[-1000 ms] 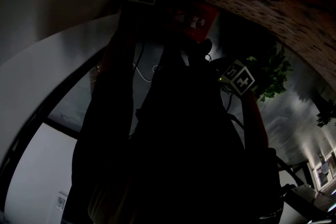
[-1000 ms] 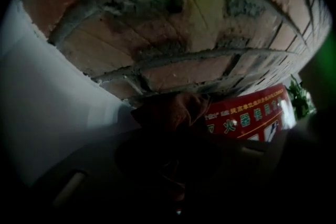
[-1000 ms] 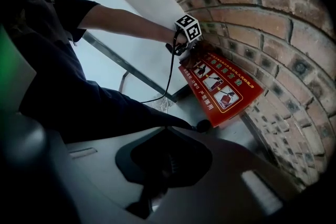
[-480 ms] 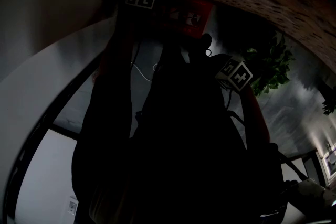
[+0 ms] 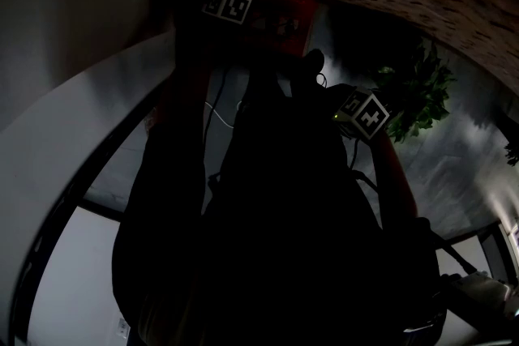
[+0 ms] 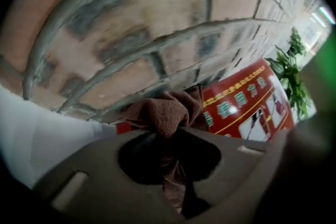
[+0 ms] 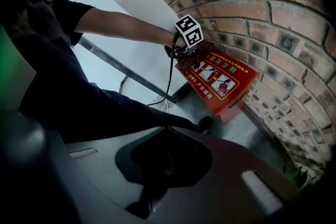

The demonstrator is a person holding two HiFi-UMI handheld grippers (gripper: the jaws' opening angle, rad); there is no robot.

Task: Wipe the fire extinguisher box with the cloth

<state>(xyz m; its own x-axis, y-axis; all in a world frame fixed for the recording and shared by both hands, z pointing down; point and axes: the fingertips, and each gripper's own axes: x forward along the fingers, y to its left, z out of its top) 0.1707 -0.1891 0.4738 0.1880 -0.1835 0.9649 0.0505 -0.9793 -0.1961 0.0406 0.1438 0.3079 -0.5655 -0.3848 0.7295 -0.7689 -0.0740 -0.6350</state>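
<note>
Currently, your left gripper (image 6: 177, 147) is clamped on the cloth (image 6: 167, 112), which presses on one end of the fire extinguisher box (image 6: 247, 105) against the brick wall (image 6: 157, 18). The box's long face runs rightward from the cloth, so wipe that way. Your right gripper (image 7: 157, 165) is closed and empty, well apart from the box.

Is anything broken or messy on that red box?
Nothing stands out. The bunched brown cloth is clamped in the left gripper at the top of the red fire extinguisher box by the brick wall. No dents or spills show.
</note>
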